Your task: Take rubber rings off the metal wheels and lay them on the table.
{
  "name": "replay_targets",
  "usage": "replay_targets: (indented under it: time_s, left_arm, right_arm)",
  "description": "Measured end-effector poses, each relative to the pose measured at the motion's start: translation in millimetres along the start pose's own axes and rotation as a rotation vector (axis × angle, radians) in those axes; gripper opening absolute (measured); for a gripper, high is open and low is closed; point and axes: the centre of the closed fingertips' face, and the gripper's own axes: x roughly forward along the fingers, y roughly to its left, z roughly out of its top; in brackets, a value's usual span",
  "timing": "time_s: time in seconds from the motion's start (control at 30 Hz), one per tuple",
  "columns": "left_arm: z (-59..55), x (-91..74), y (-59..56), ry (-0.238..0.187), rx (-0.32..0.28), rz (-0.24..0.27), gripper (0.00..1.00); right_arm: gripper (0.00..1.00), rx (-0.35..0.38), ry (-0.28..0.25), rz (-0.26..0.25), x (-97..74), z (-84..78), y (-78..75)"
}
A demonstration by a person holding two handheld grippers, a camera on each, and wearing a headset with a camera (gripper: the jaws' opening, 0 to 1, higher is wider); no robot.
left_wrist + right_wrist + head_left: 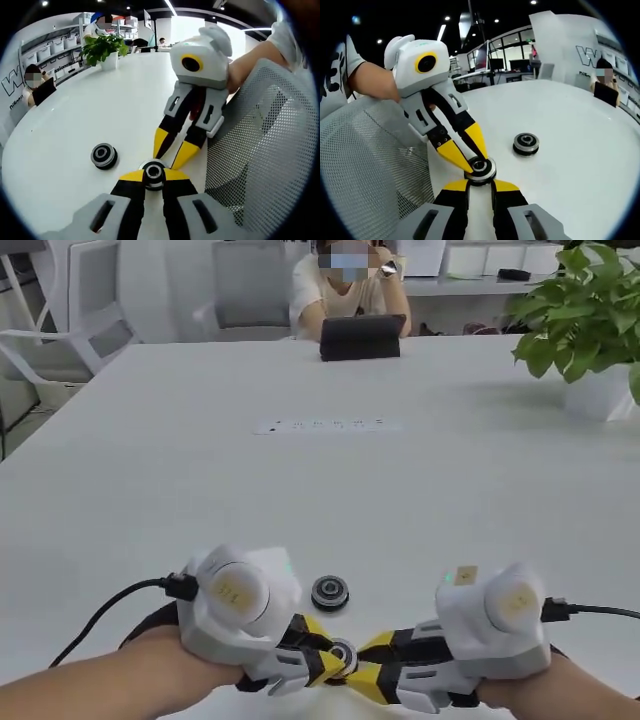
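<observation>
Closest in, the person's two forearms rest at the near edge of the white table (200, 490), a gripper in each hand, tips nosed together. The left gripper (153, 175) has its jaws clamped on a metal wheel (342, 653), one yellow tip on each side of it. The right gripper (481, 186) meets that wheel from the opposite side, jaws a little apart with the tips at its rim; I can't tell whether they pinch it. A second wheel (330, 592) lies flat on the table just beyond, apart from both grippers, with its dark rubber ring (104, 165) on. A mesh chair back (260, 150) crowds in close behind the hands. Ahead, the tabletop runs wide and bare to a power strip (328, 426), with a potted plant (580, 310) off at the far right edge and a seated person (345, 290) across.
</observation>
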Motion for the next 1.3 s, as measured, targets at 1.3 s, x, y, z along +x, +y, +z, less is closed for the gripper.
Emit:
replay_targets:
  time_s: [1.3]
  left_arm:
    - [0.7, 0.6, -1.6, 0.001, 0.009, -0.004, 0.07]
  right_arm:
    - [0.0, 0.271, -0.091, -0.033, -8.8, 8.6, -14.6]
